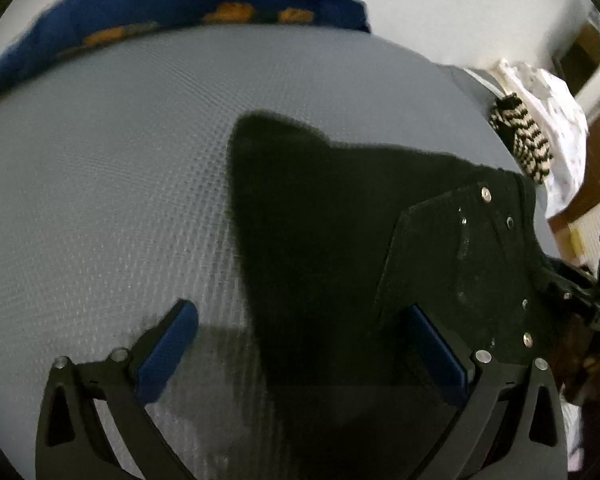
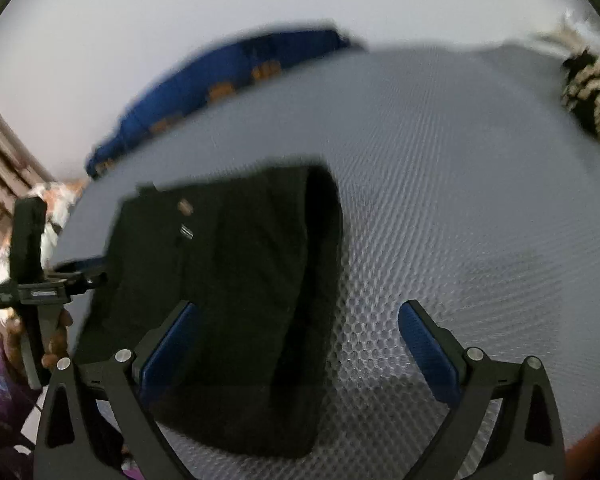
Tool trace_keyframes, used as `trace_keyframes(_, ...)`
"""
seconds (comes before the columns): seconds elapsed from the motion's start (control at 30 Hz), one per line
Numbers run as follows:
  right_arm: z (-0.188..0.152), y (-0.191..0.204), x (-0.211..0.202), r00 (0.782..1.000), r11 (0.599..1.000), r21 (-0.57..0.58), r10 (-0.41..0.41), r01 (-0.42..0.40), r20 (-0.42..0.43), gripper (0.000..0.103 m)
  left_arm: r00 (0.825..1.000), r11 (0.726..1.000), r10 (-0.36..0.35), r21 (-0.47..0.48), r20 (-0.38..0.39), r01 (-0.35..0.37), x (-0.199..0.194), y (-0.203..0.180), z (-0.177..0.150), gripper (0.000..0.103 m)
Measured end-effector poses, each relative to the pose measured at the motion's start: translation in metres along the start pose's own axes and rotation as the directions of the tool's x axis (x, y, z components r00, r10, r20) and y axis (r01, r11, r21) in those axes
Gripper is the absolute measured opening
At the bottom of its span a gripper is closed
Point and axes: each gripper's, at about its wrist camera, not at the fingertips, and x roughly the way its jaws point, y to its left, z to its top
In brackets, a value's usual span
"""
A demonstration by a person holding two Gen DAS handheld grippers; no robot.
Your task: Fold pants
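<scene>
Currently logged from my remote station: black pants, folded into a compact block, flat on the grey textured tabletop. My left tool: fingers spread apart, holding nothing; pants lie ahead and toward its right finger, which overlaps them. My right tool: fingers likewise apart, empty; pants sit ahead-left, with the left finger over the fabric. Blue patterned cloth along the far tabletop edge. Striped black-and-cream garment at the far right edge, well apart from the pants.
</scene>
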Motion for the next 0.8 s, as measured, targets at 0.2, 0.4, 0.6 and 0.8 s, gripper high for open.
trace_keyframes(0.2, 0.003, 0.003, 0.017, 0.982, 0.98, 0.077, 0.186, -0.185, -0.009, 0.033, 0.981, 0.983, -0.183, 0.045, 0.058, 0.18, -0.003, -0.009, 0.005, 0.041)
trace_keyframes(0.4, 0.011, 0.001, 0.012, 0.956, 0.938, 0.189, 0.29, -0.291, 0.033, 0.024, 0.952, 0.957, -0.269, -0.066, 0.146, 0.281, -0.023, 0.026, 0.004, 0.025)
trace_keyframes(0.6, 0.06, 0.057, 0.013, 0.92, 0.915, 0.106, 0.383, -0.39, 0.076, 0.022, 0.933, 0.955, -0.233, -0.117, 0.274, 0.273, -0.074, 0.077, 0.024, 0.022)
trace_keyframes(0.8, 0.125, 0.131, 0.067, 0.888, 0.888, 0.024, 0.456, -0.458, 0.061, 0.021, 0.945, 0.985, -0.05, -0.141, 0.322, 0.1, -0.104, 0.163, 0.082, 0.022)
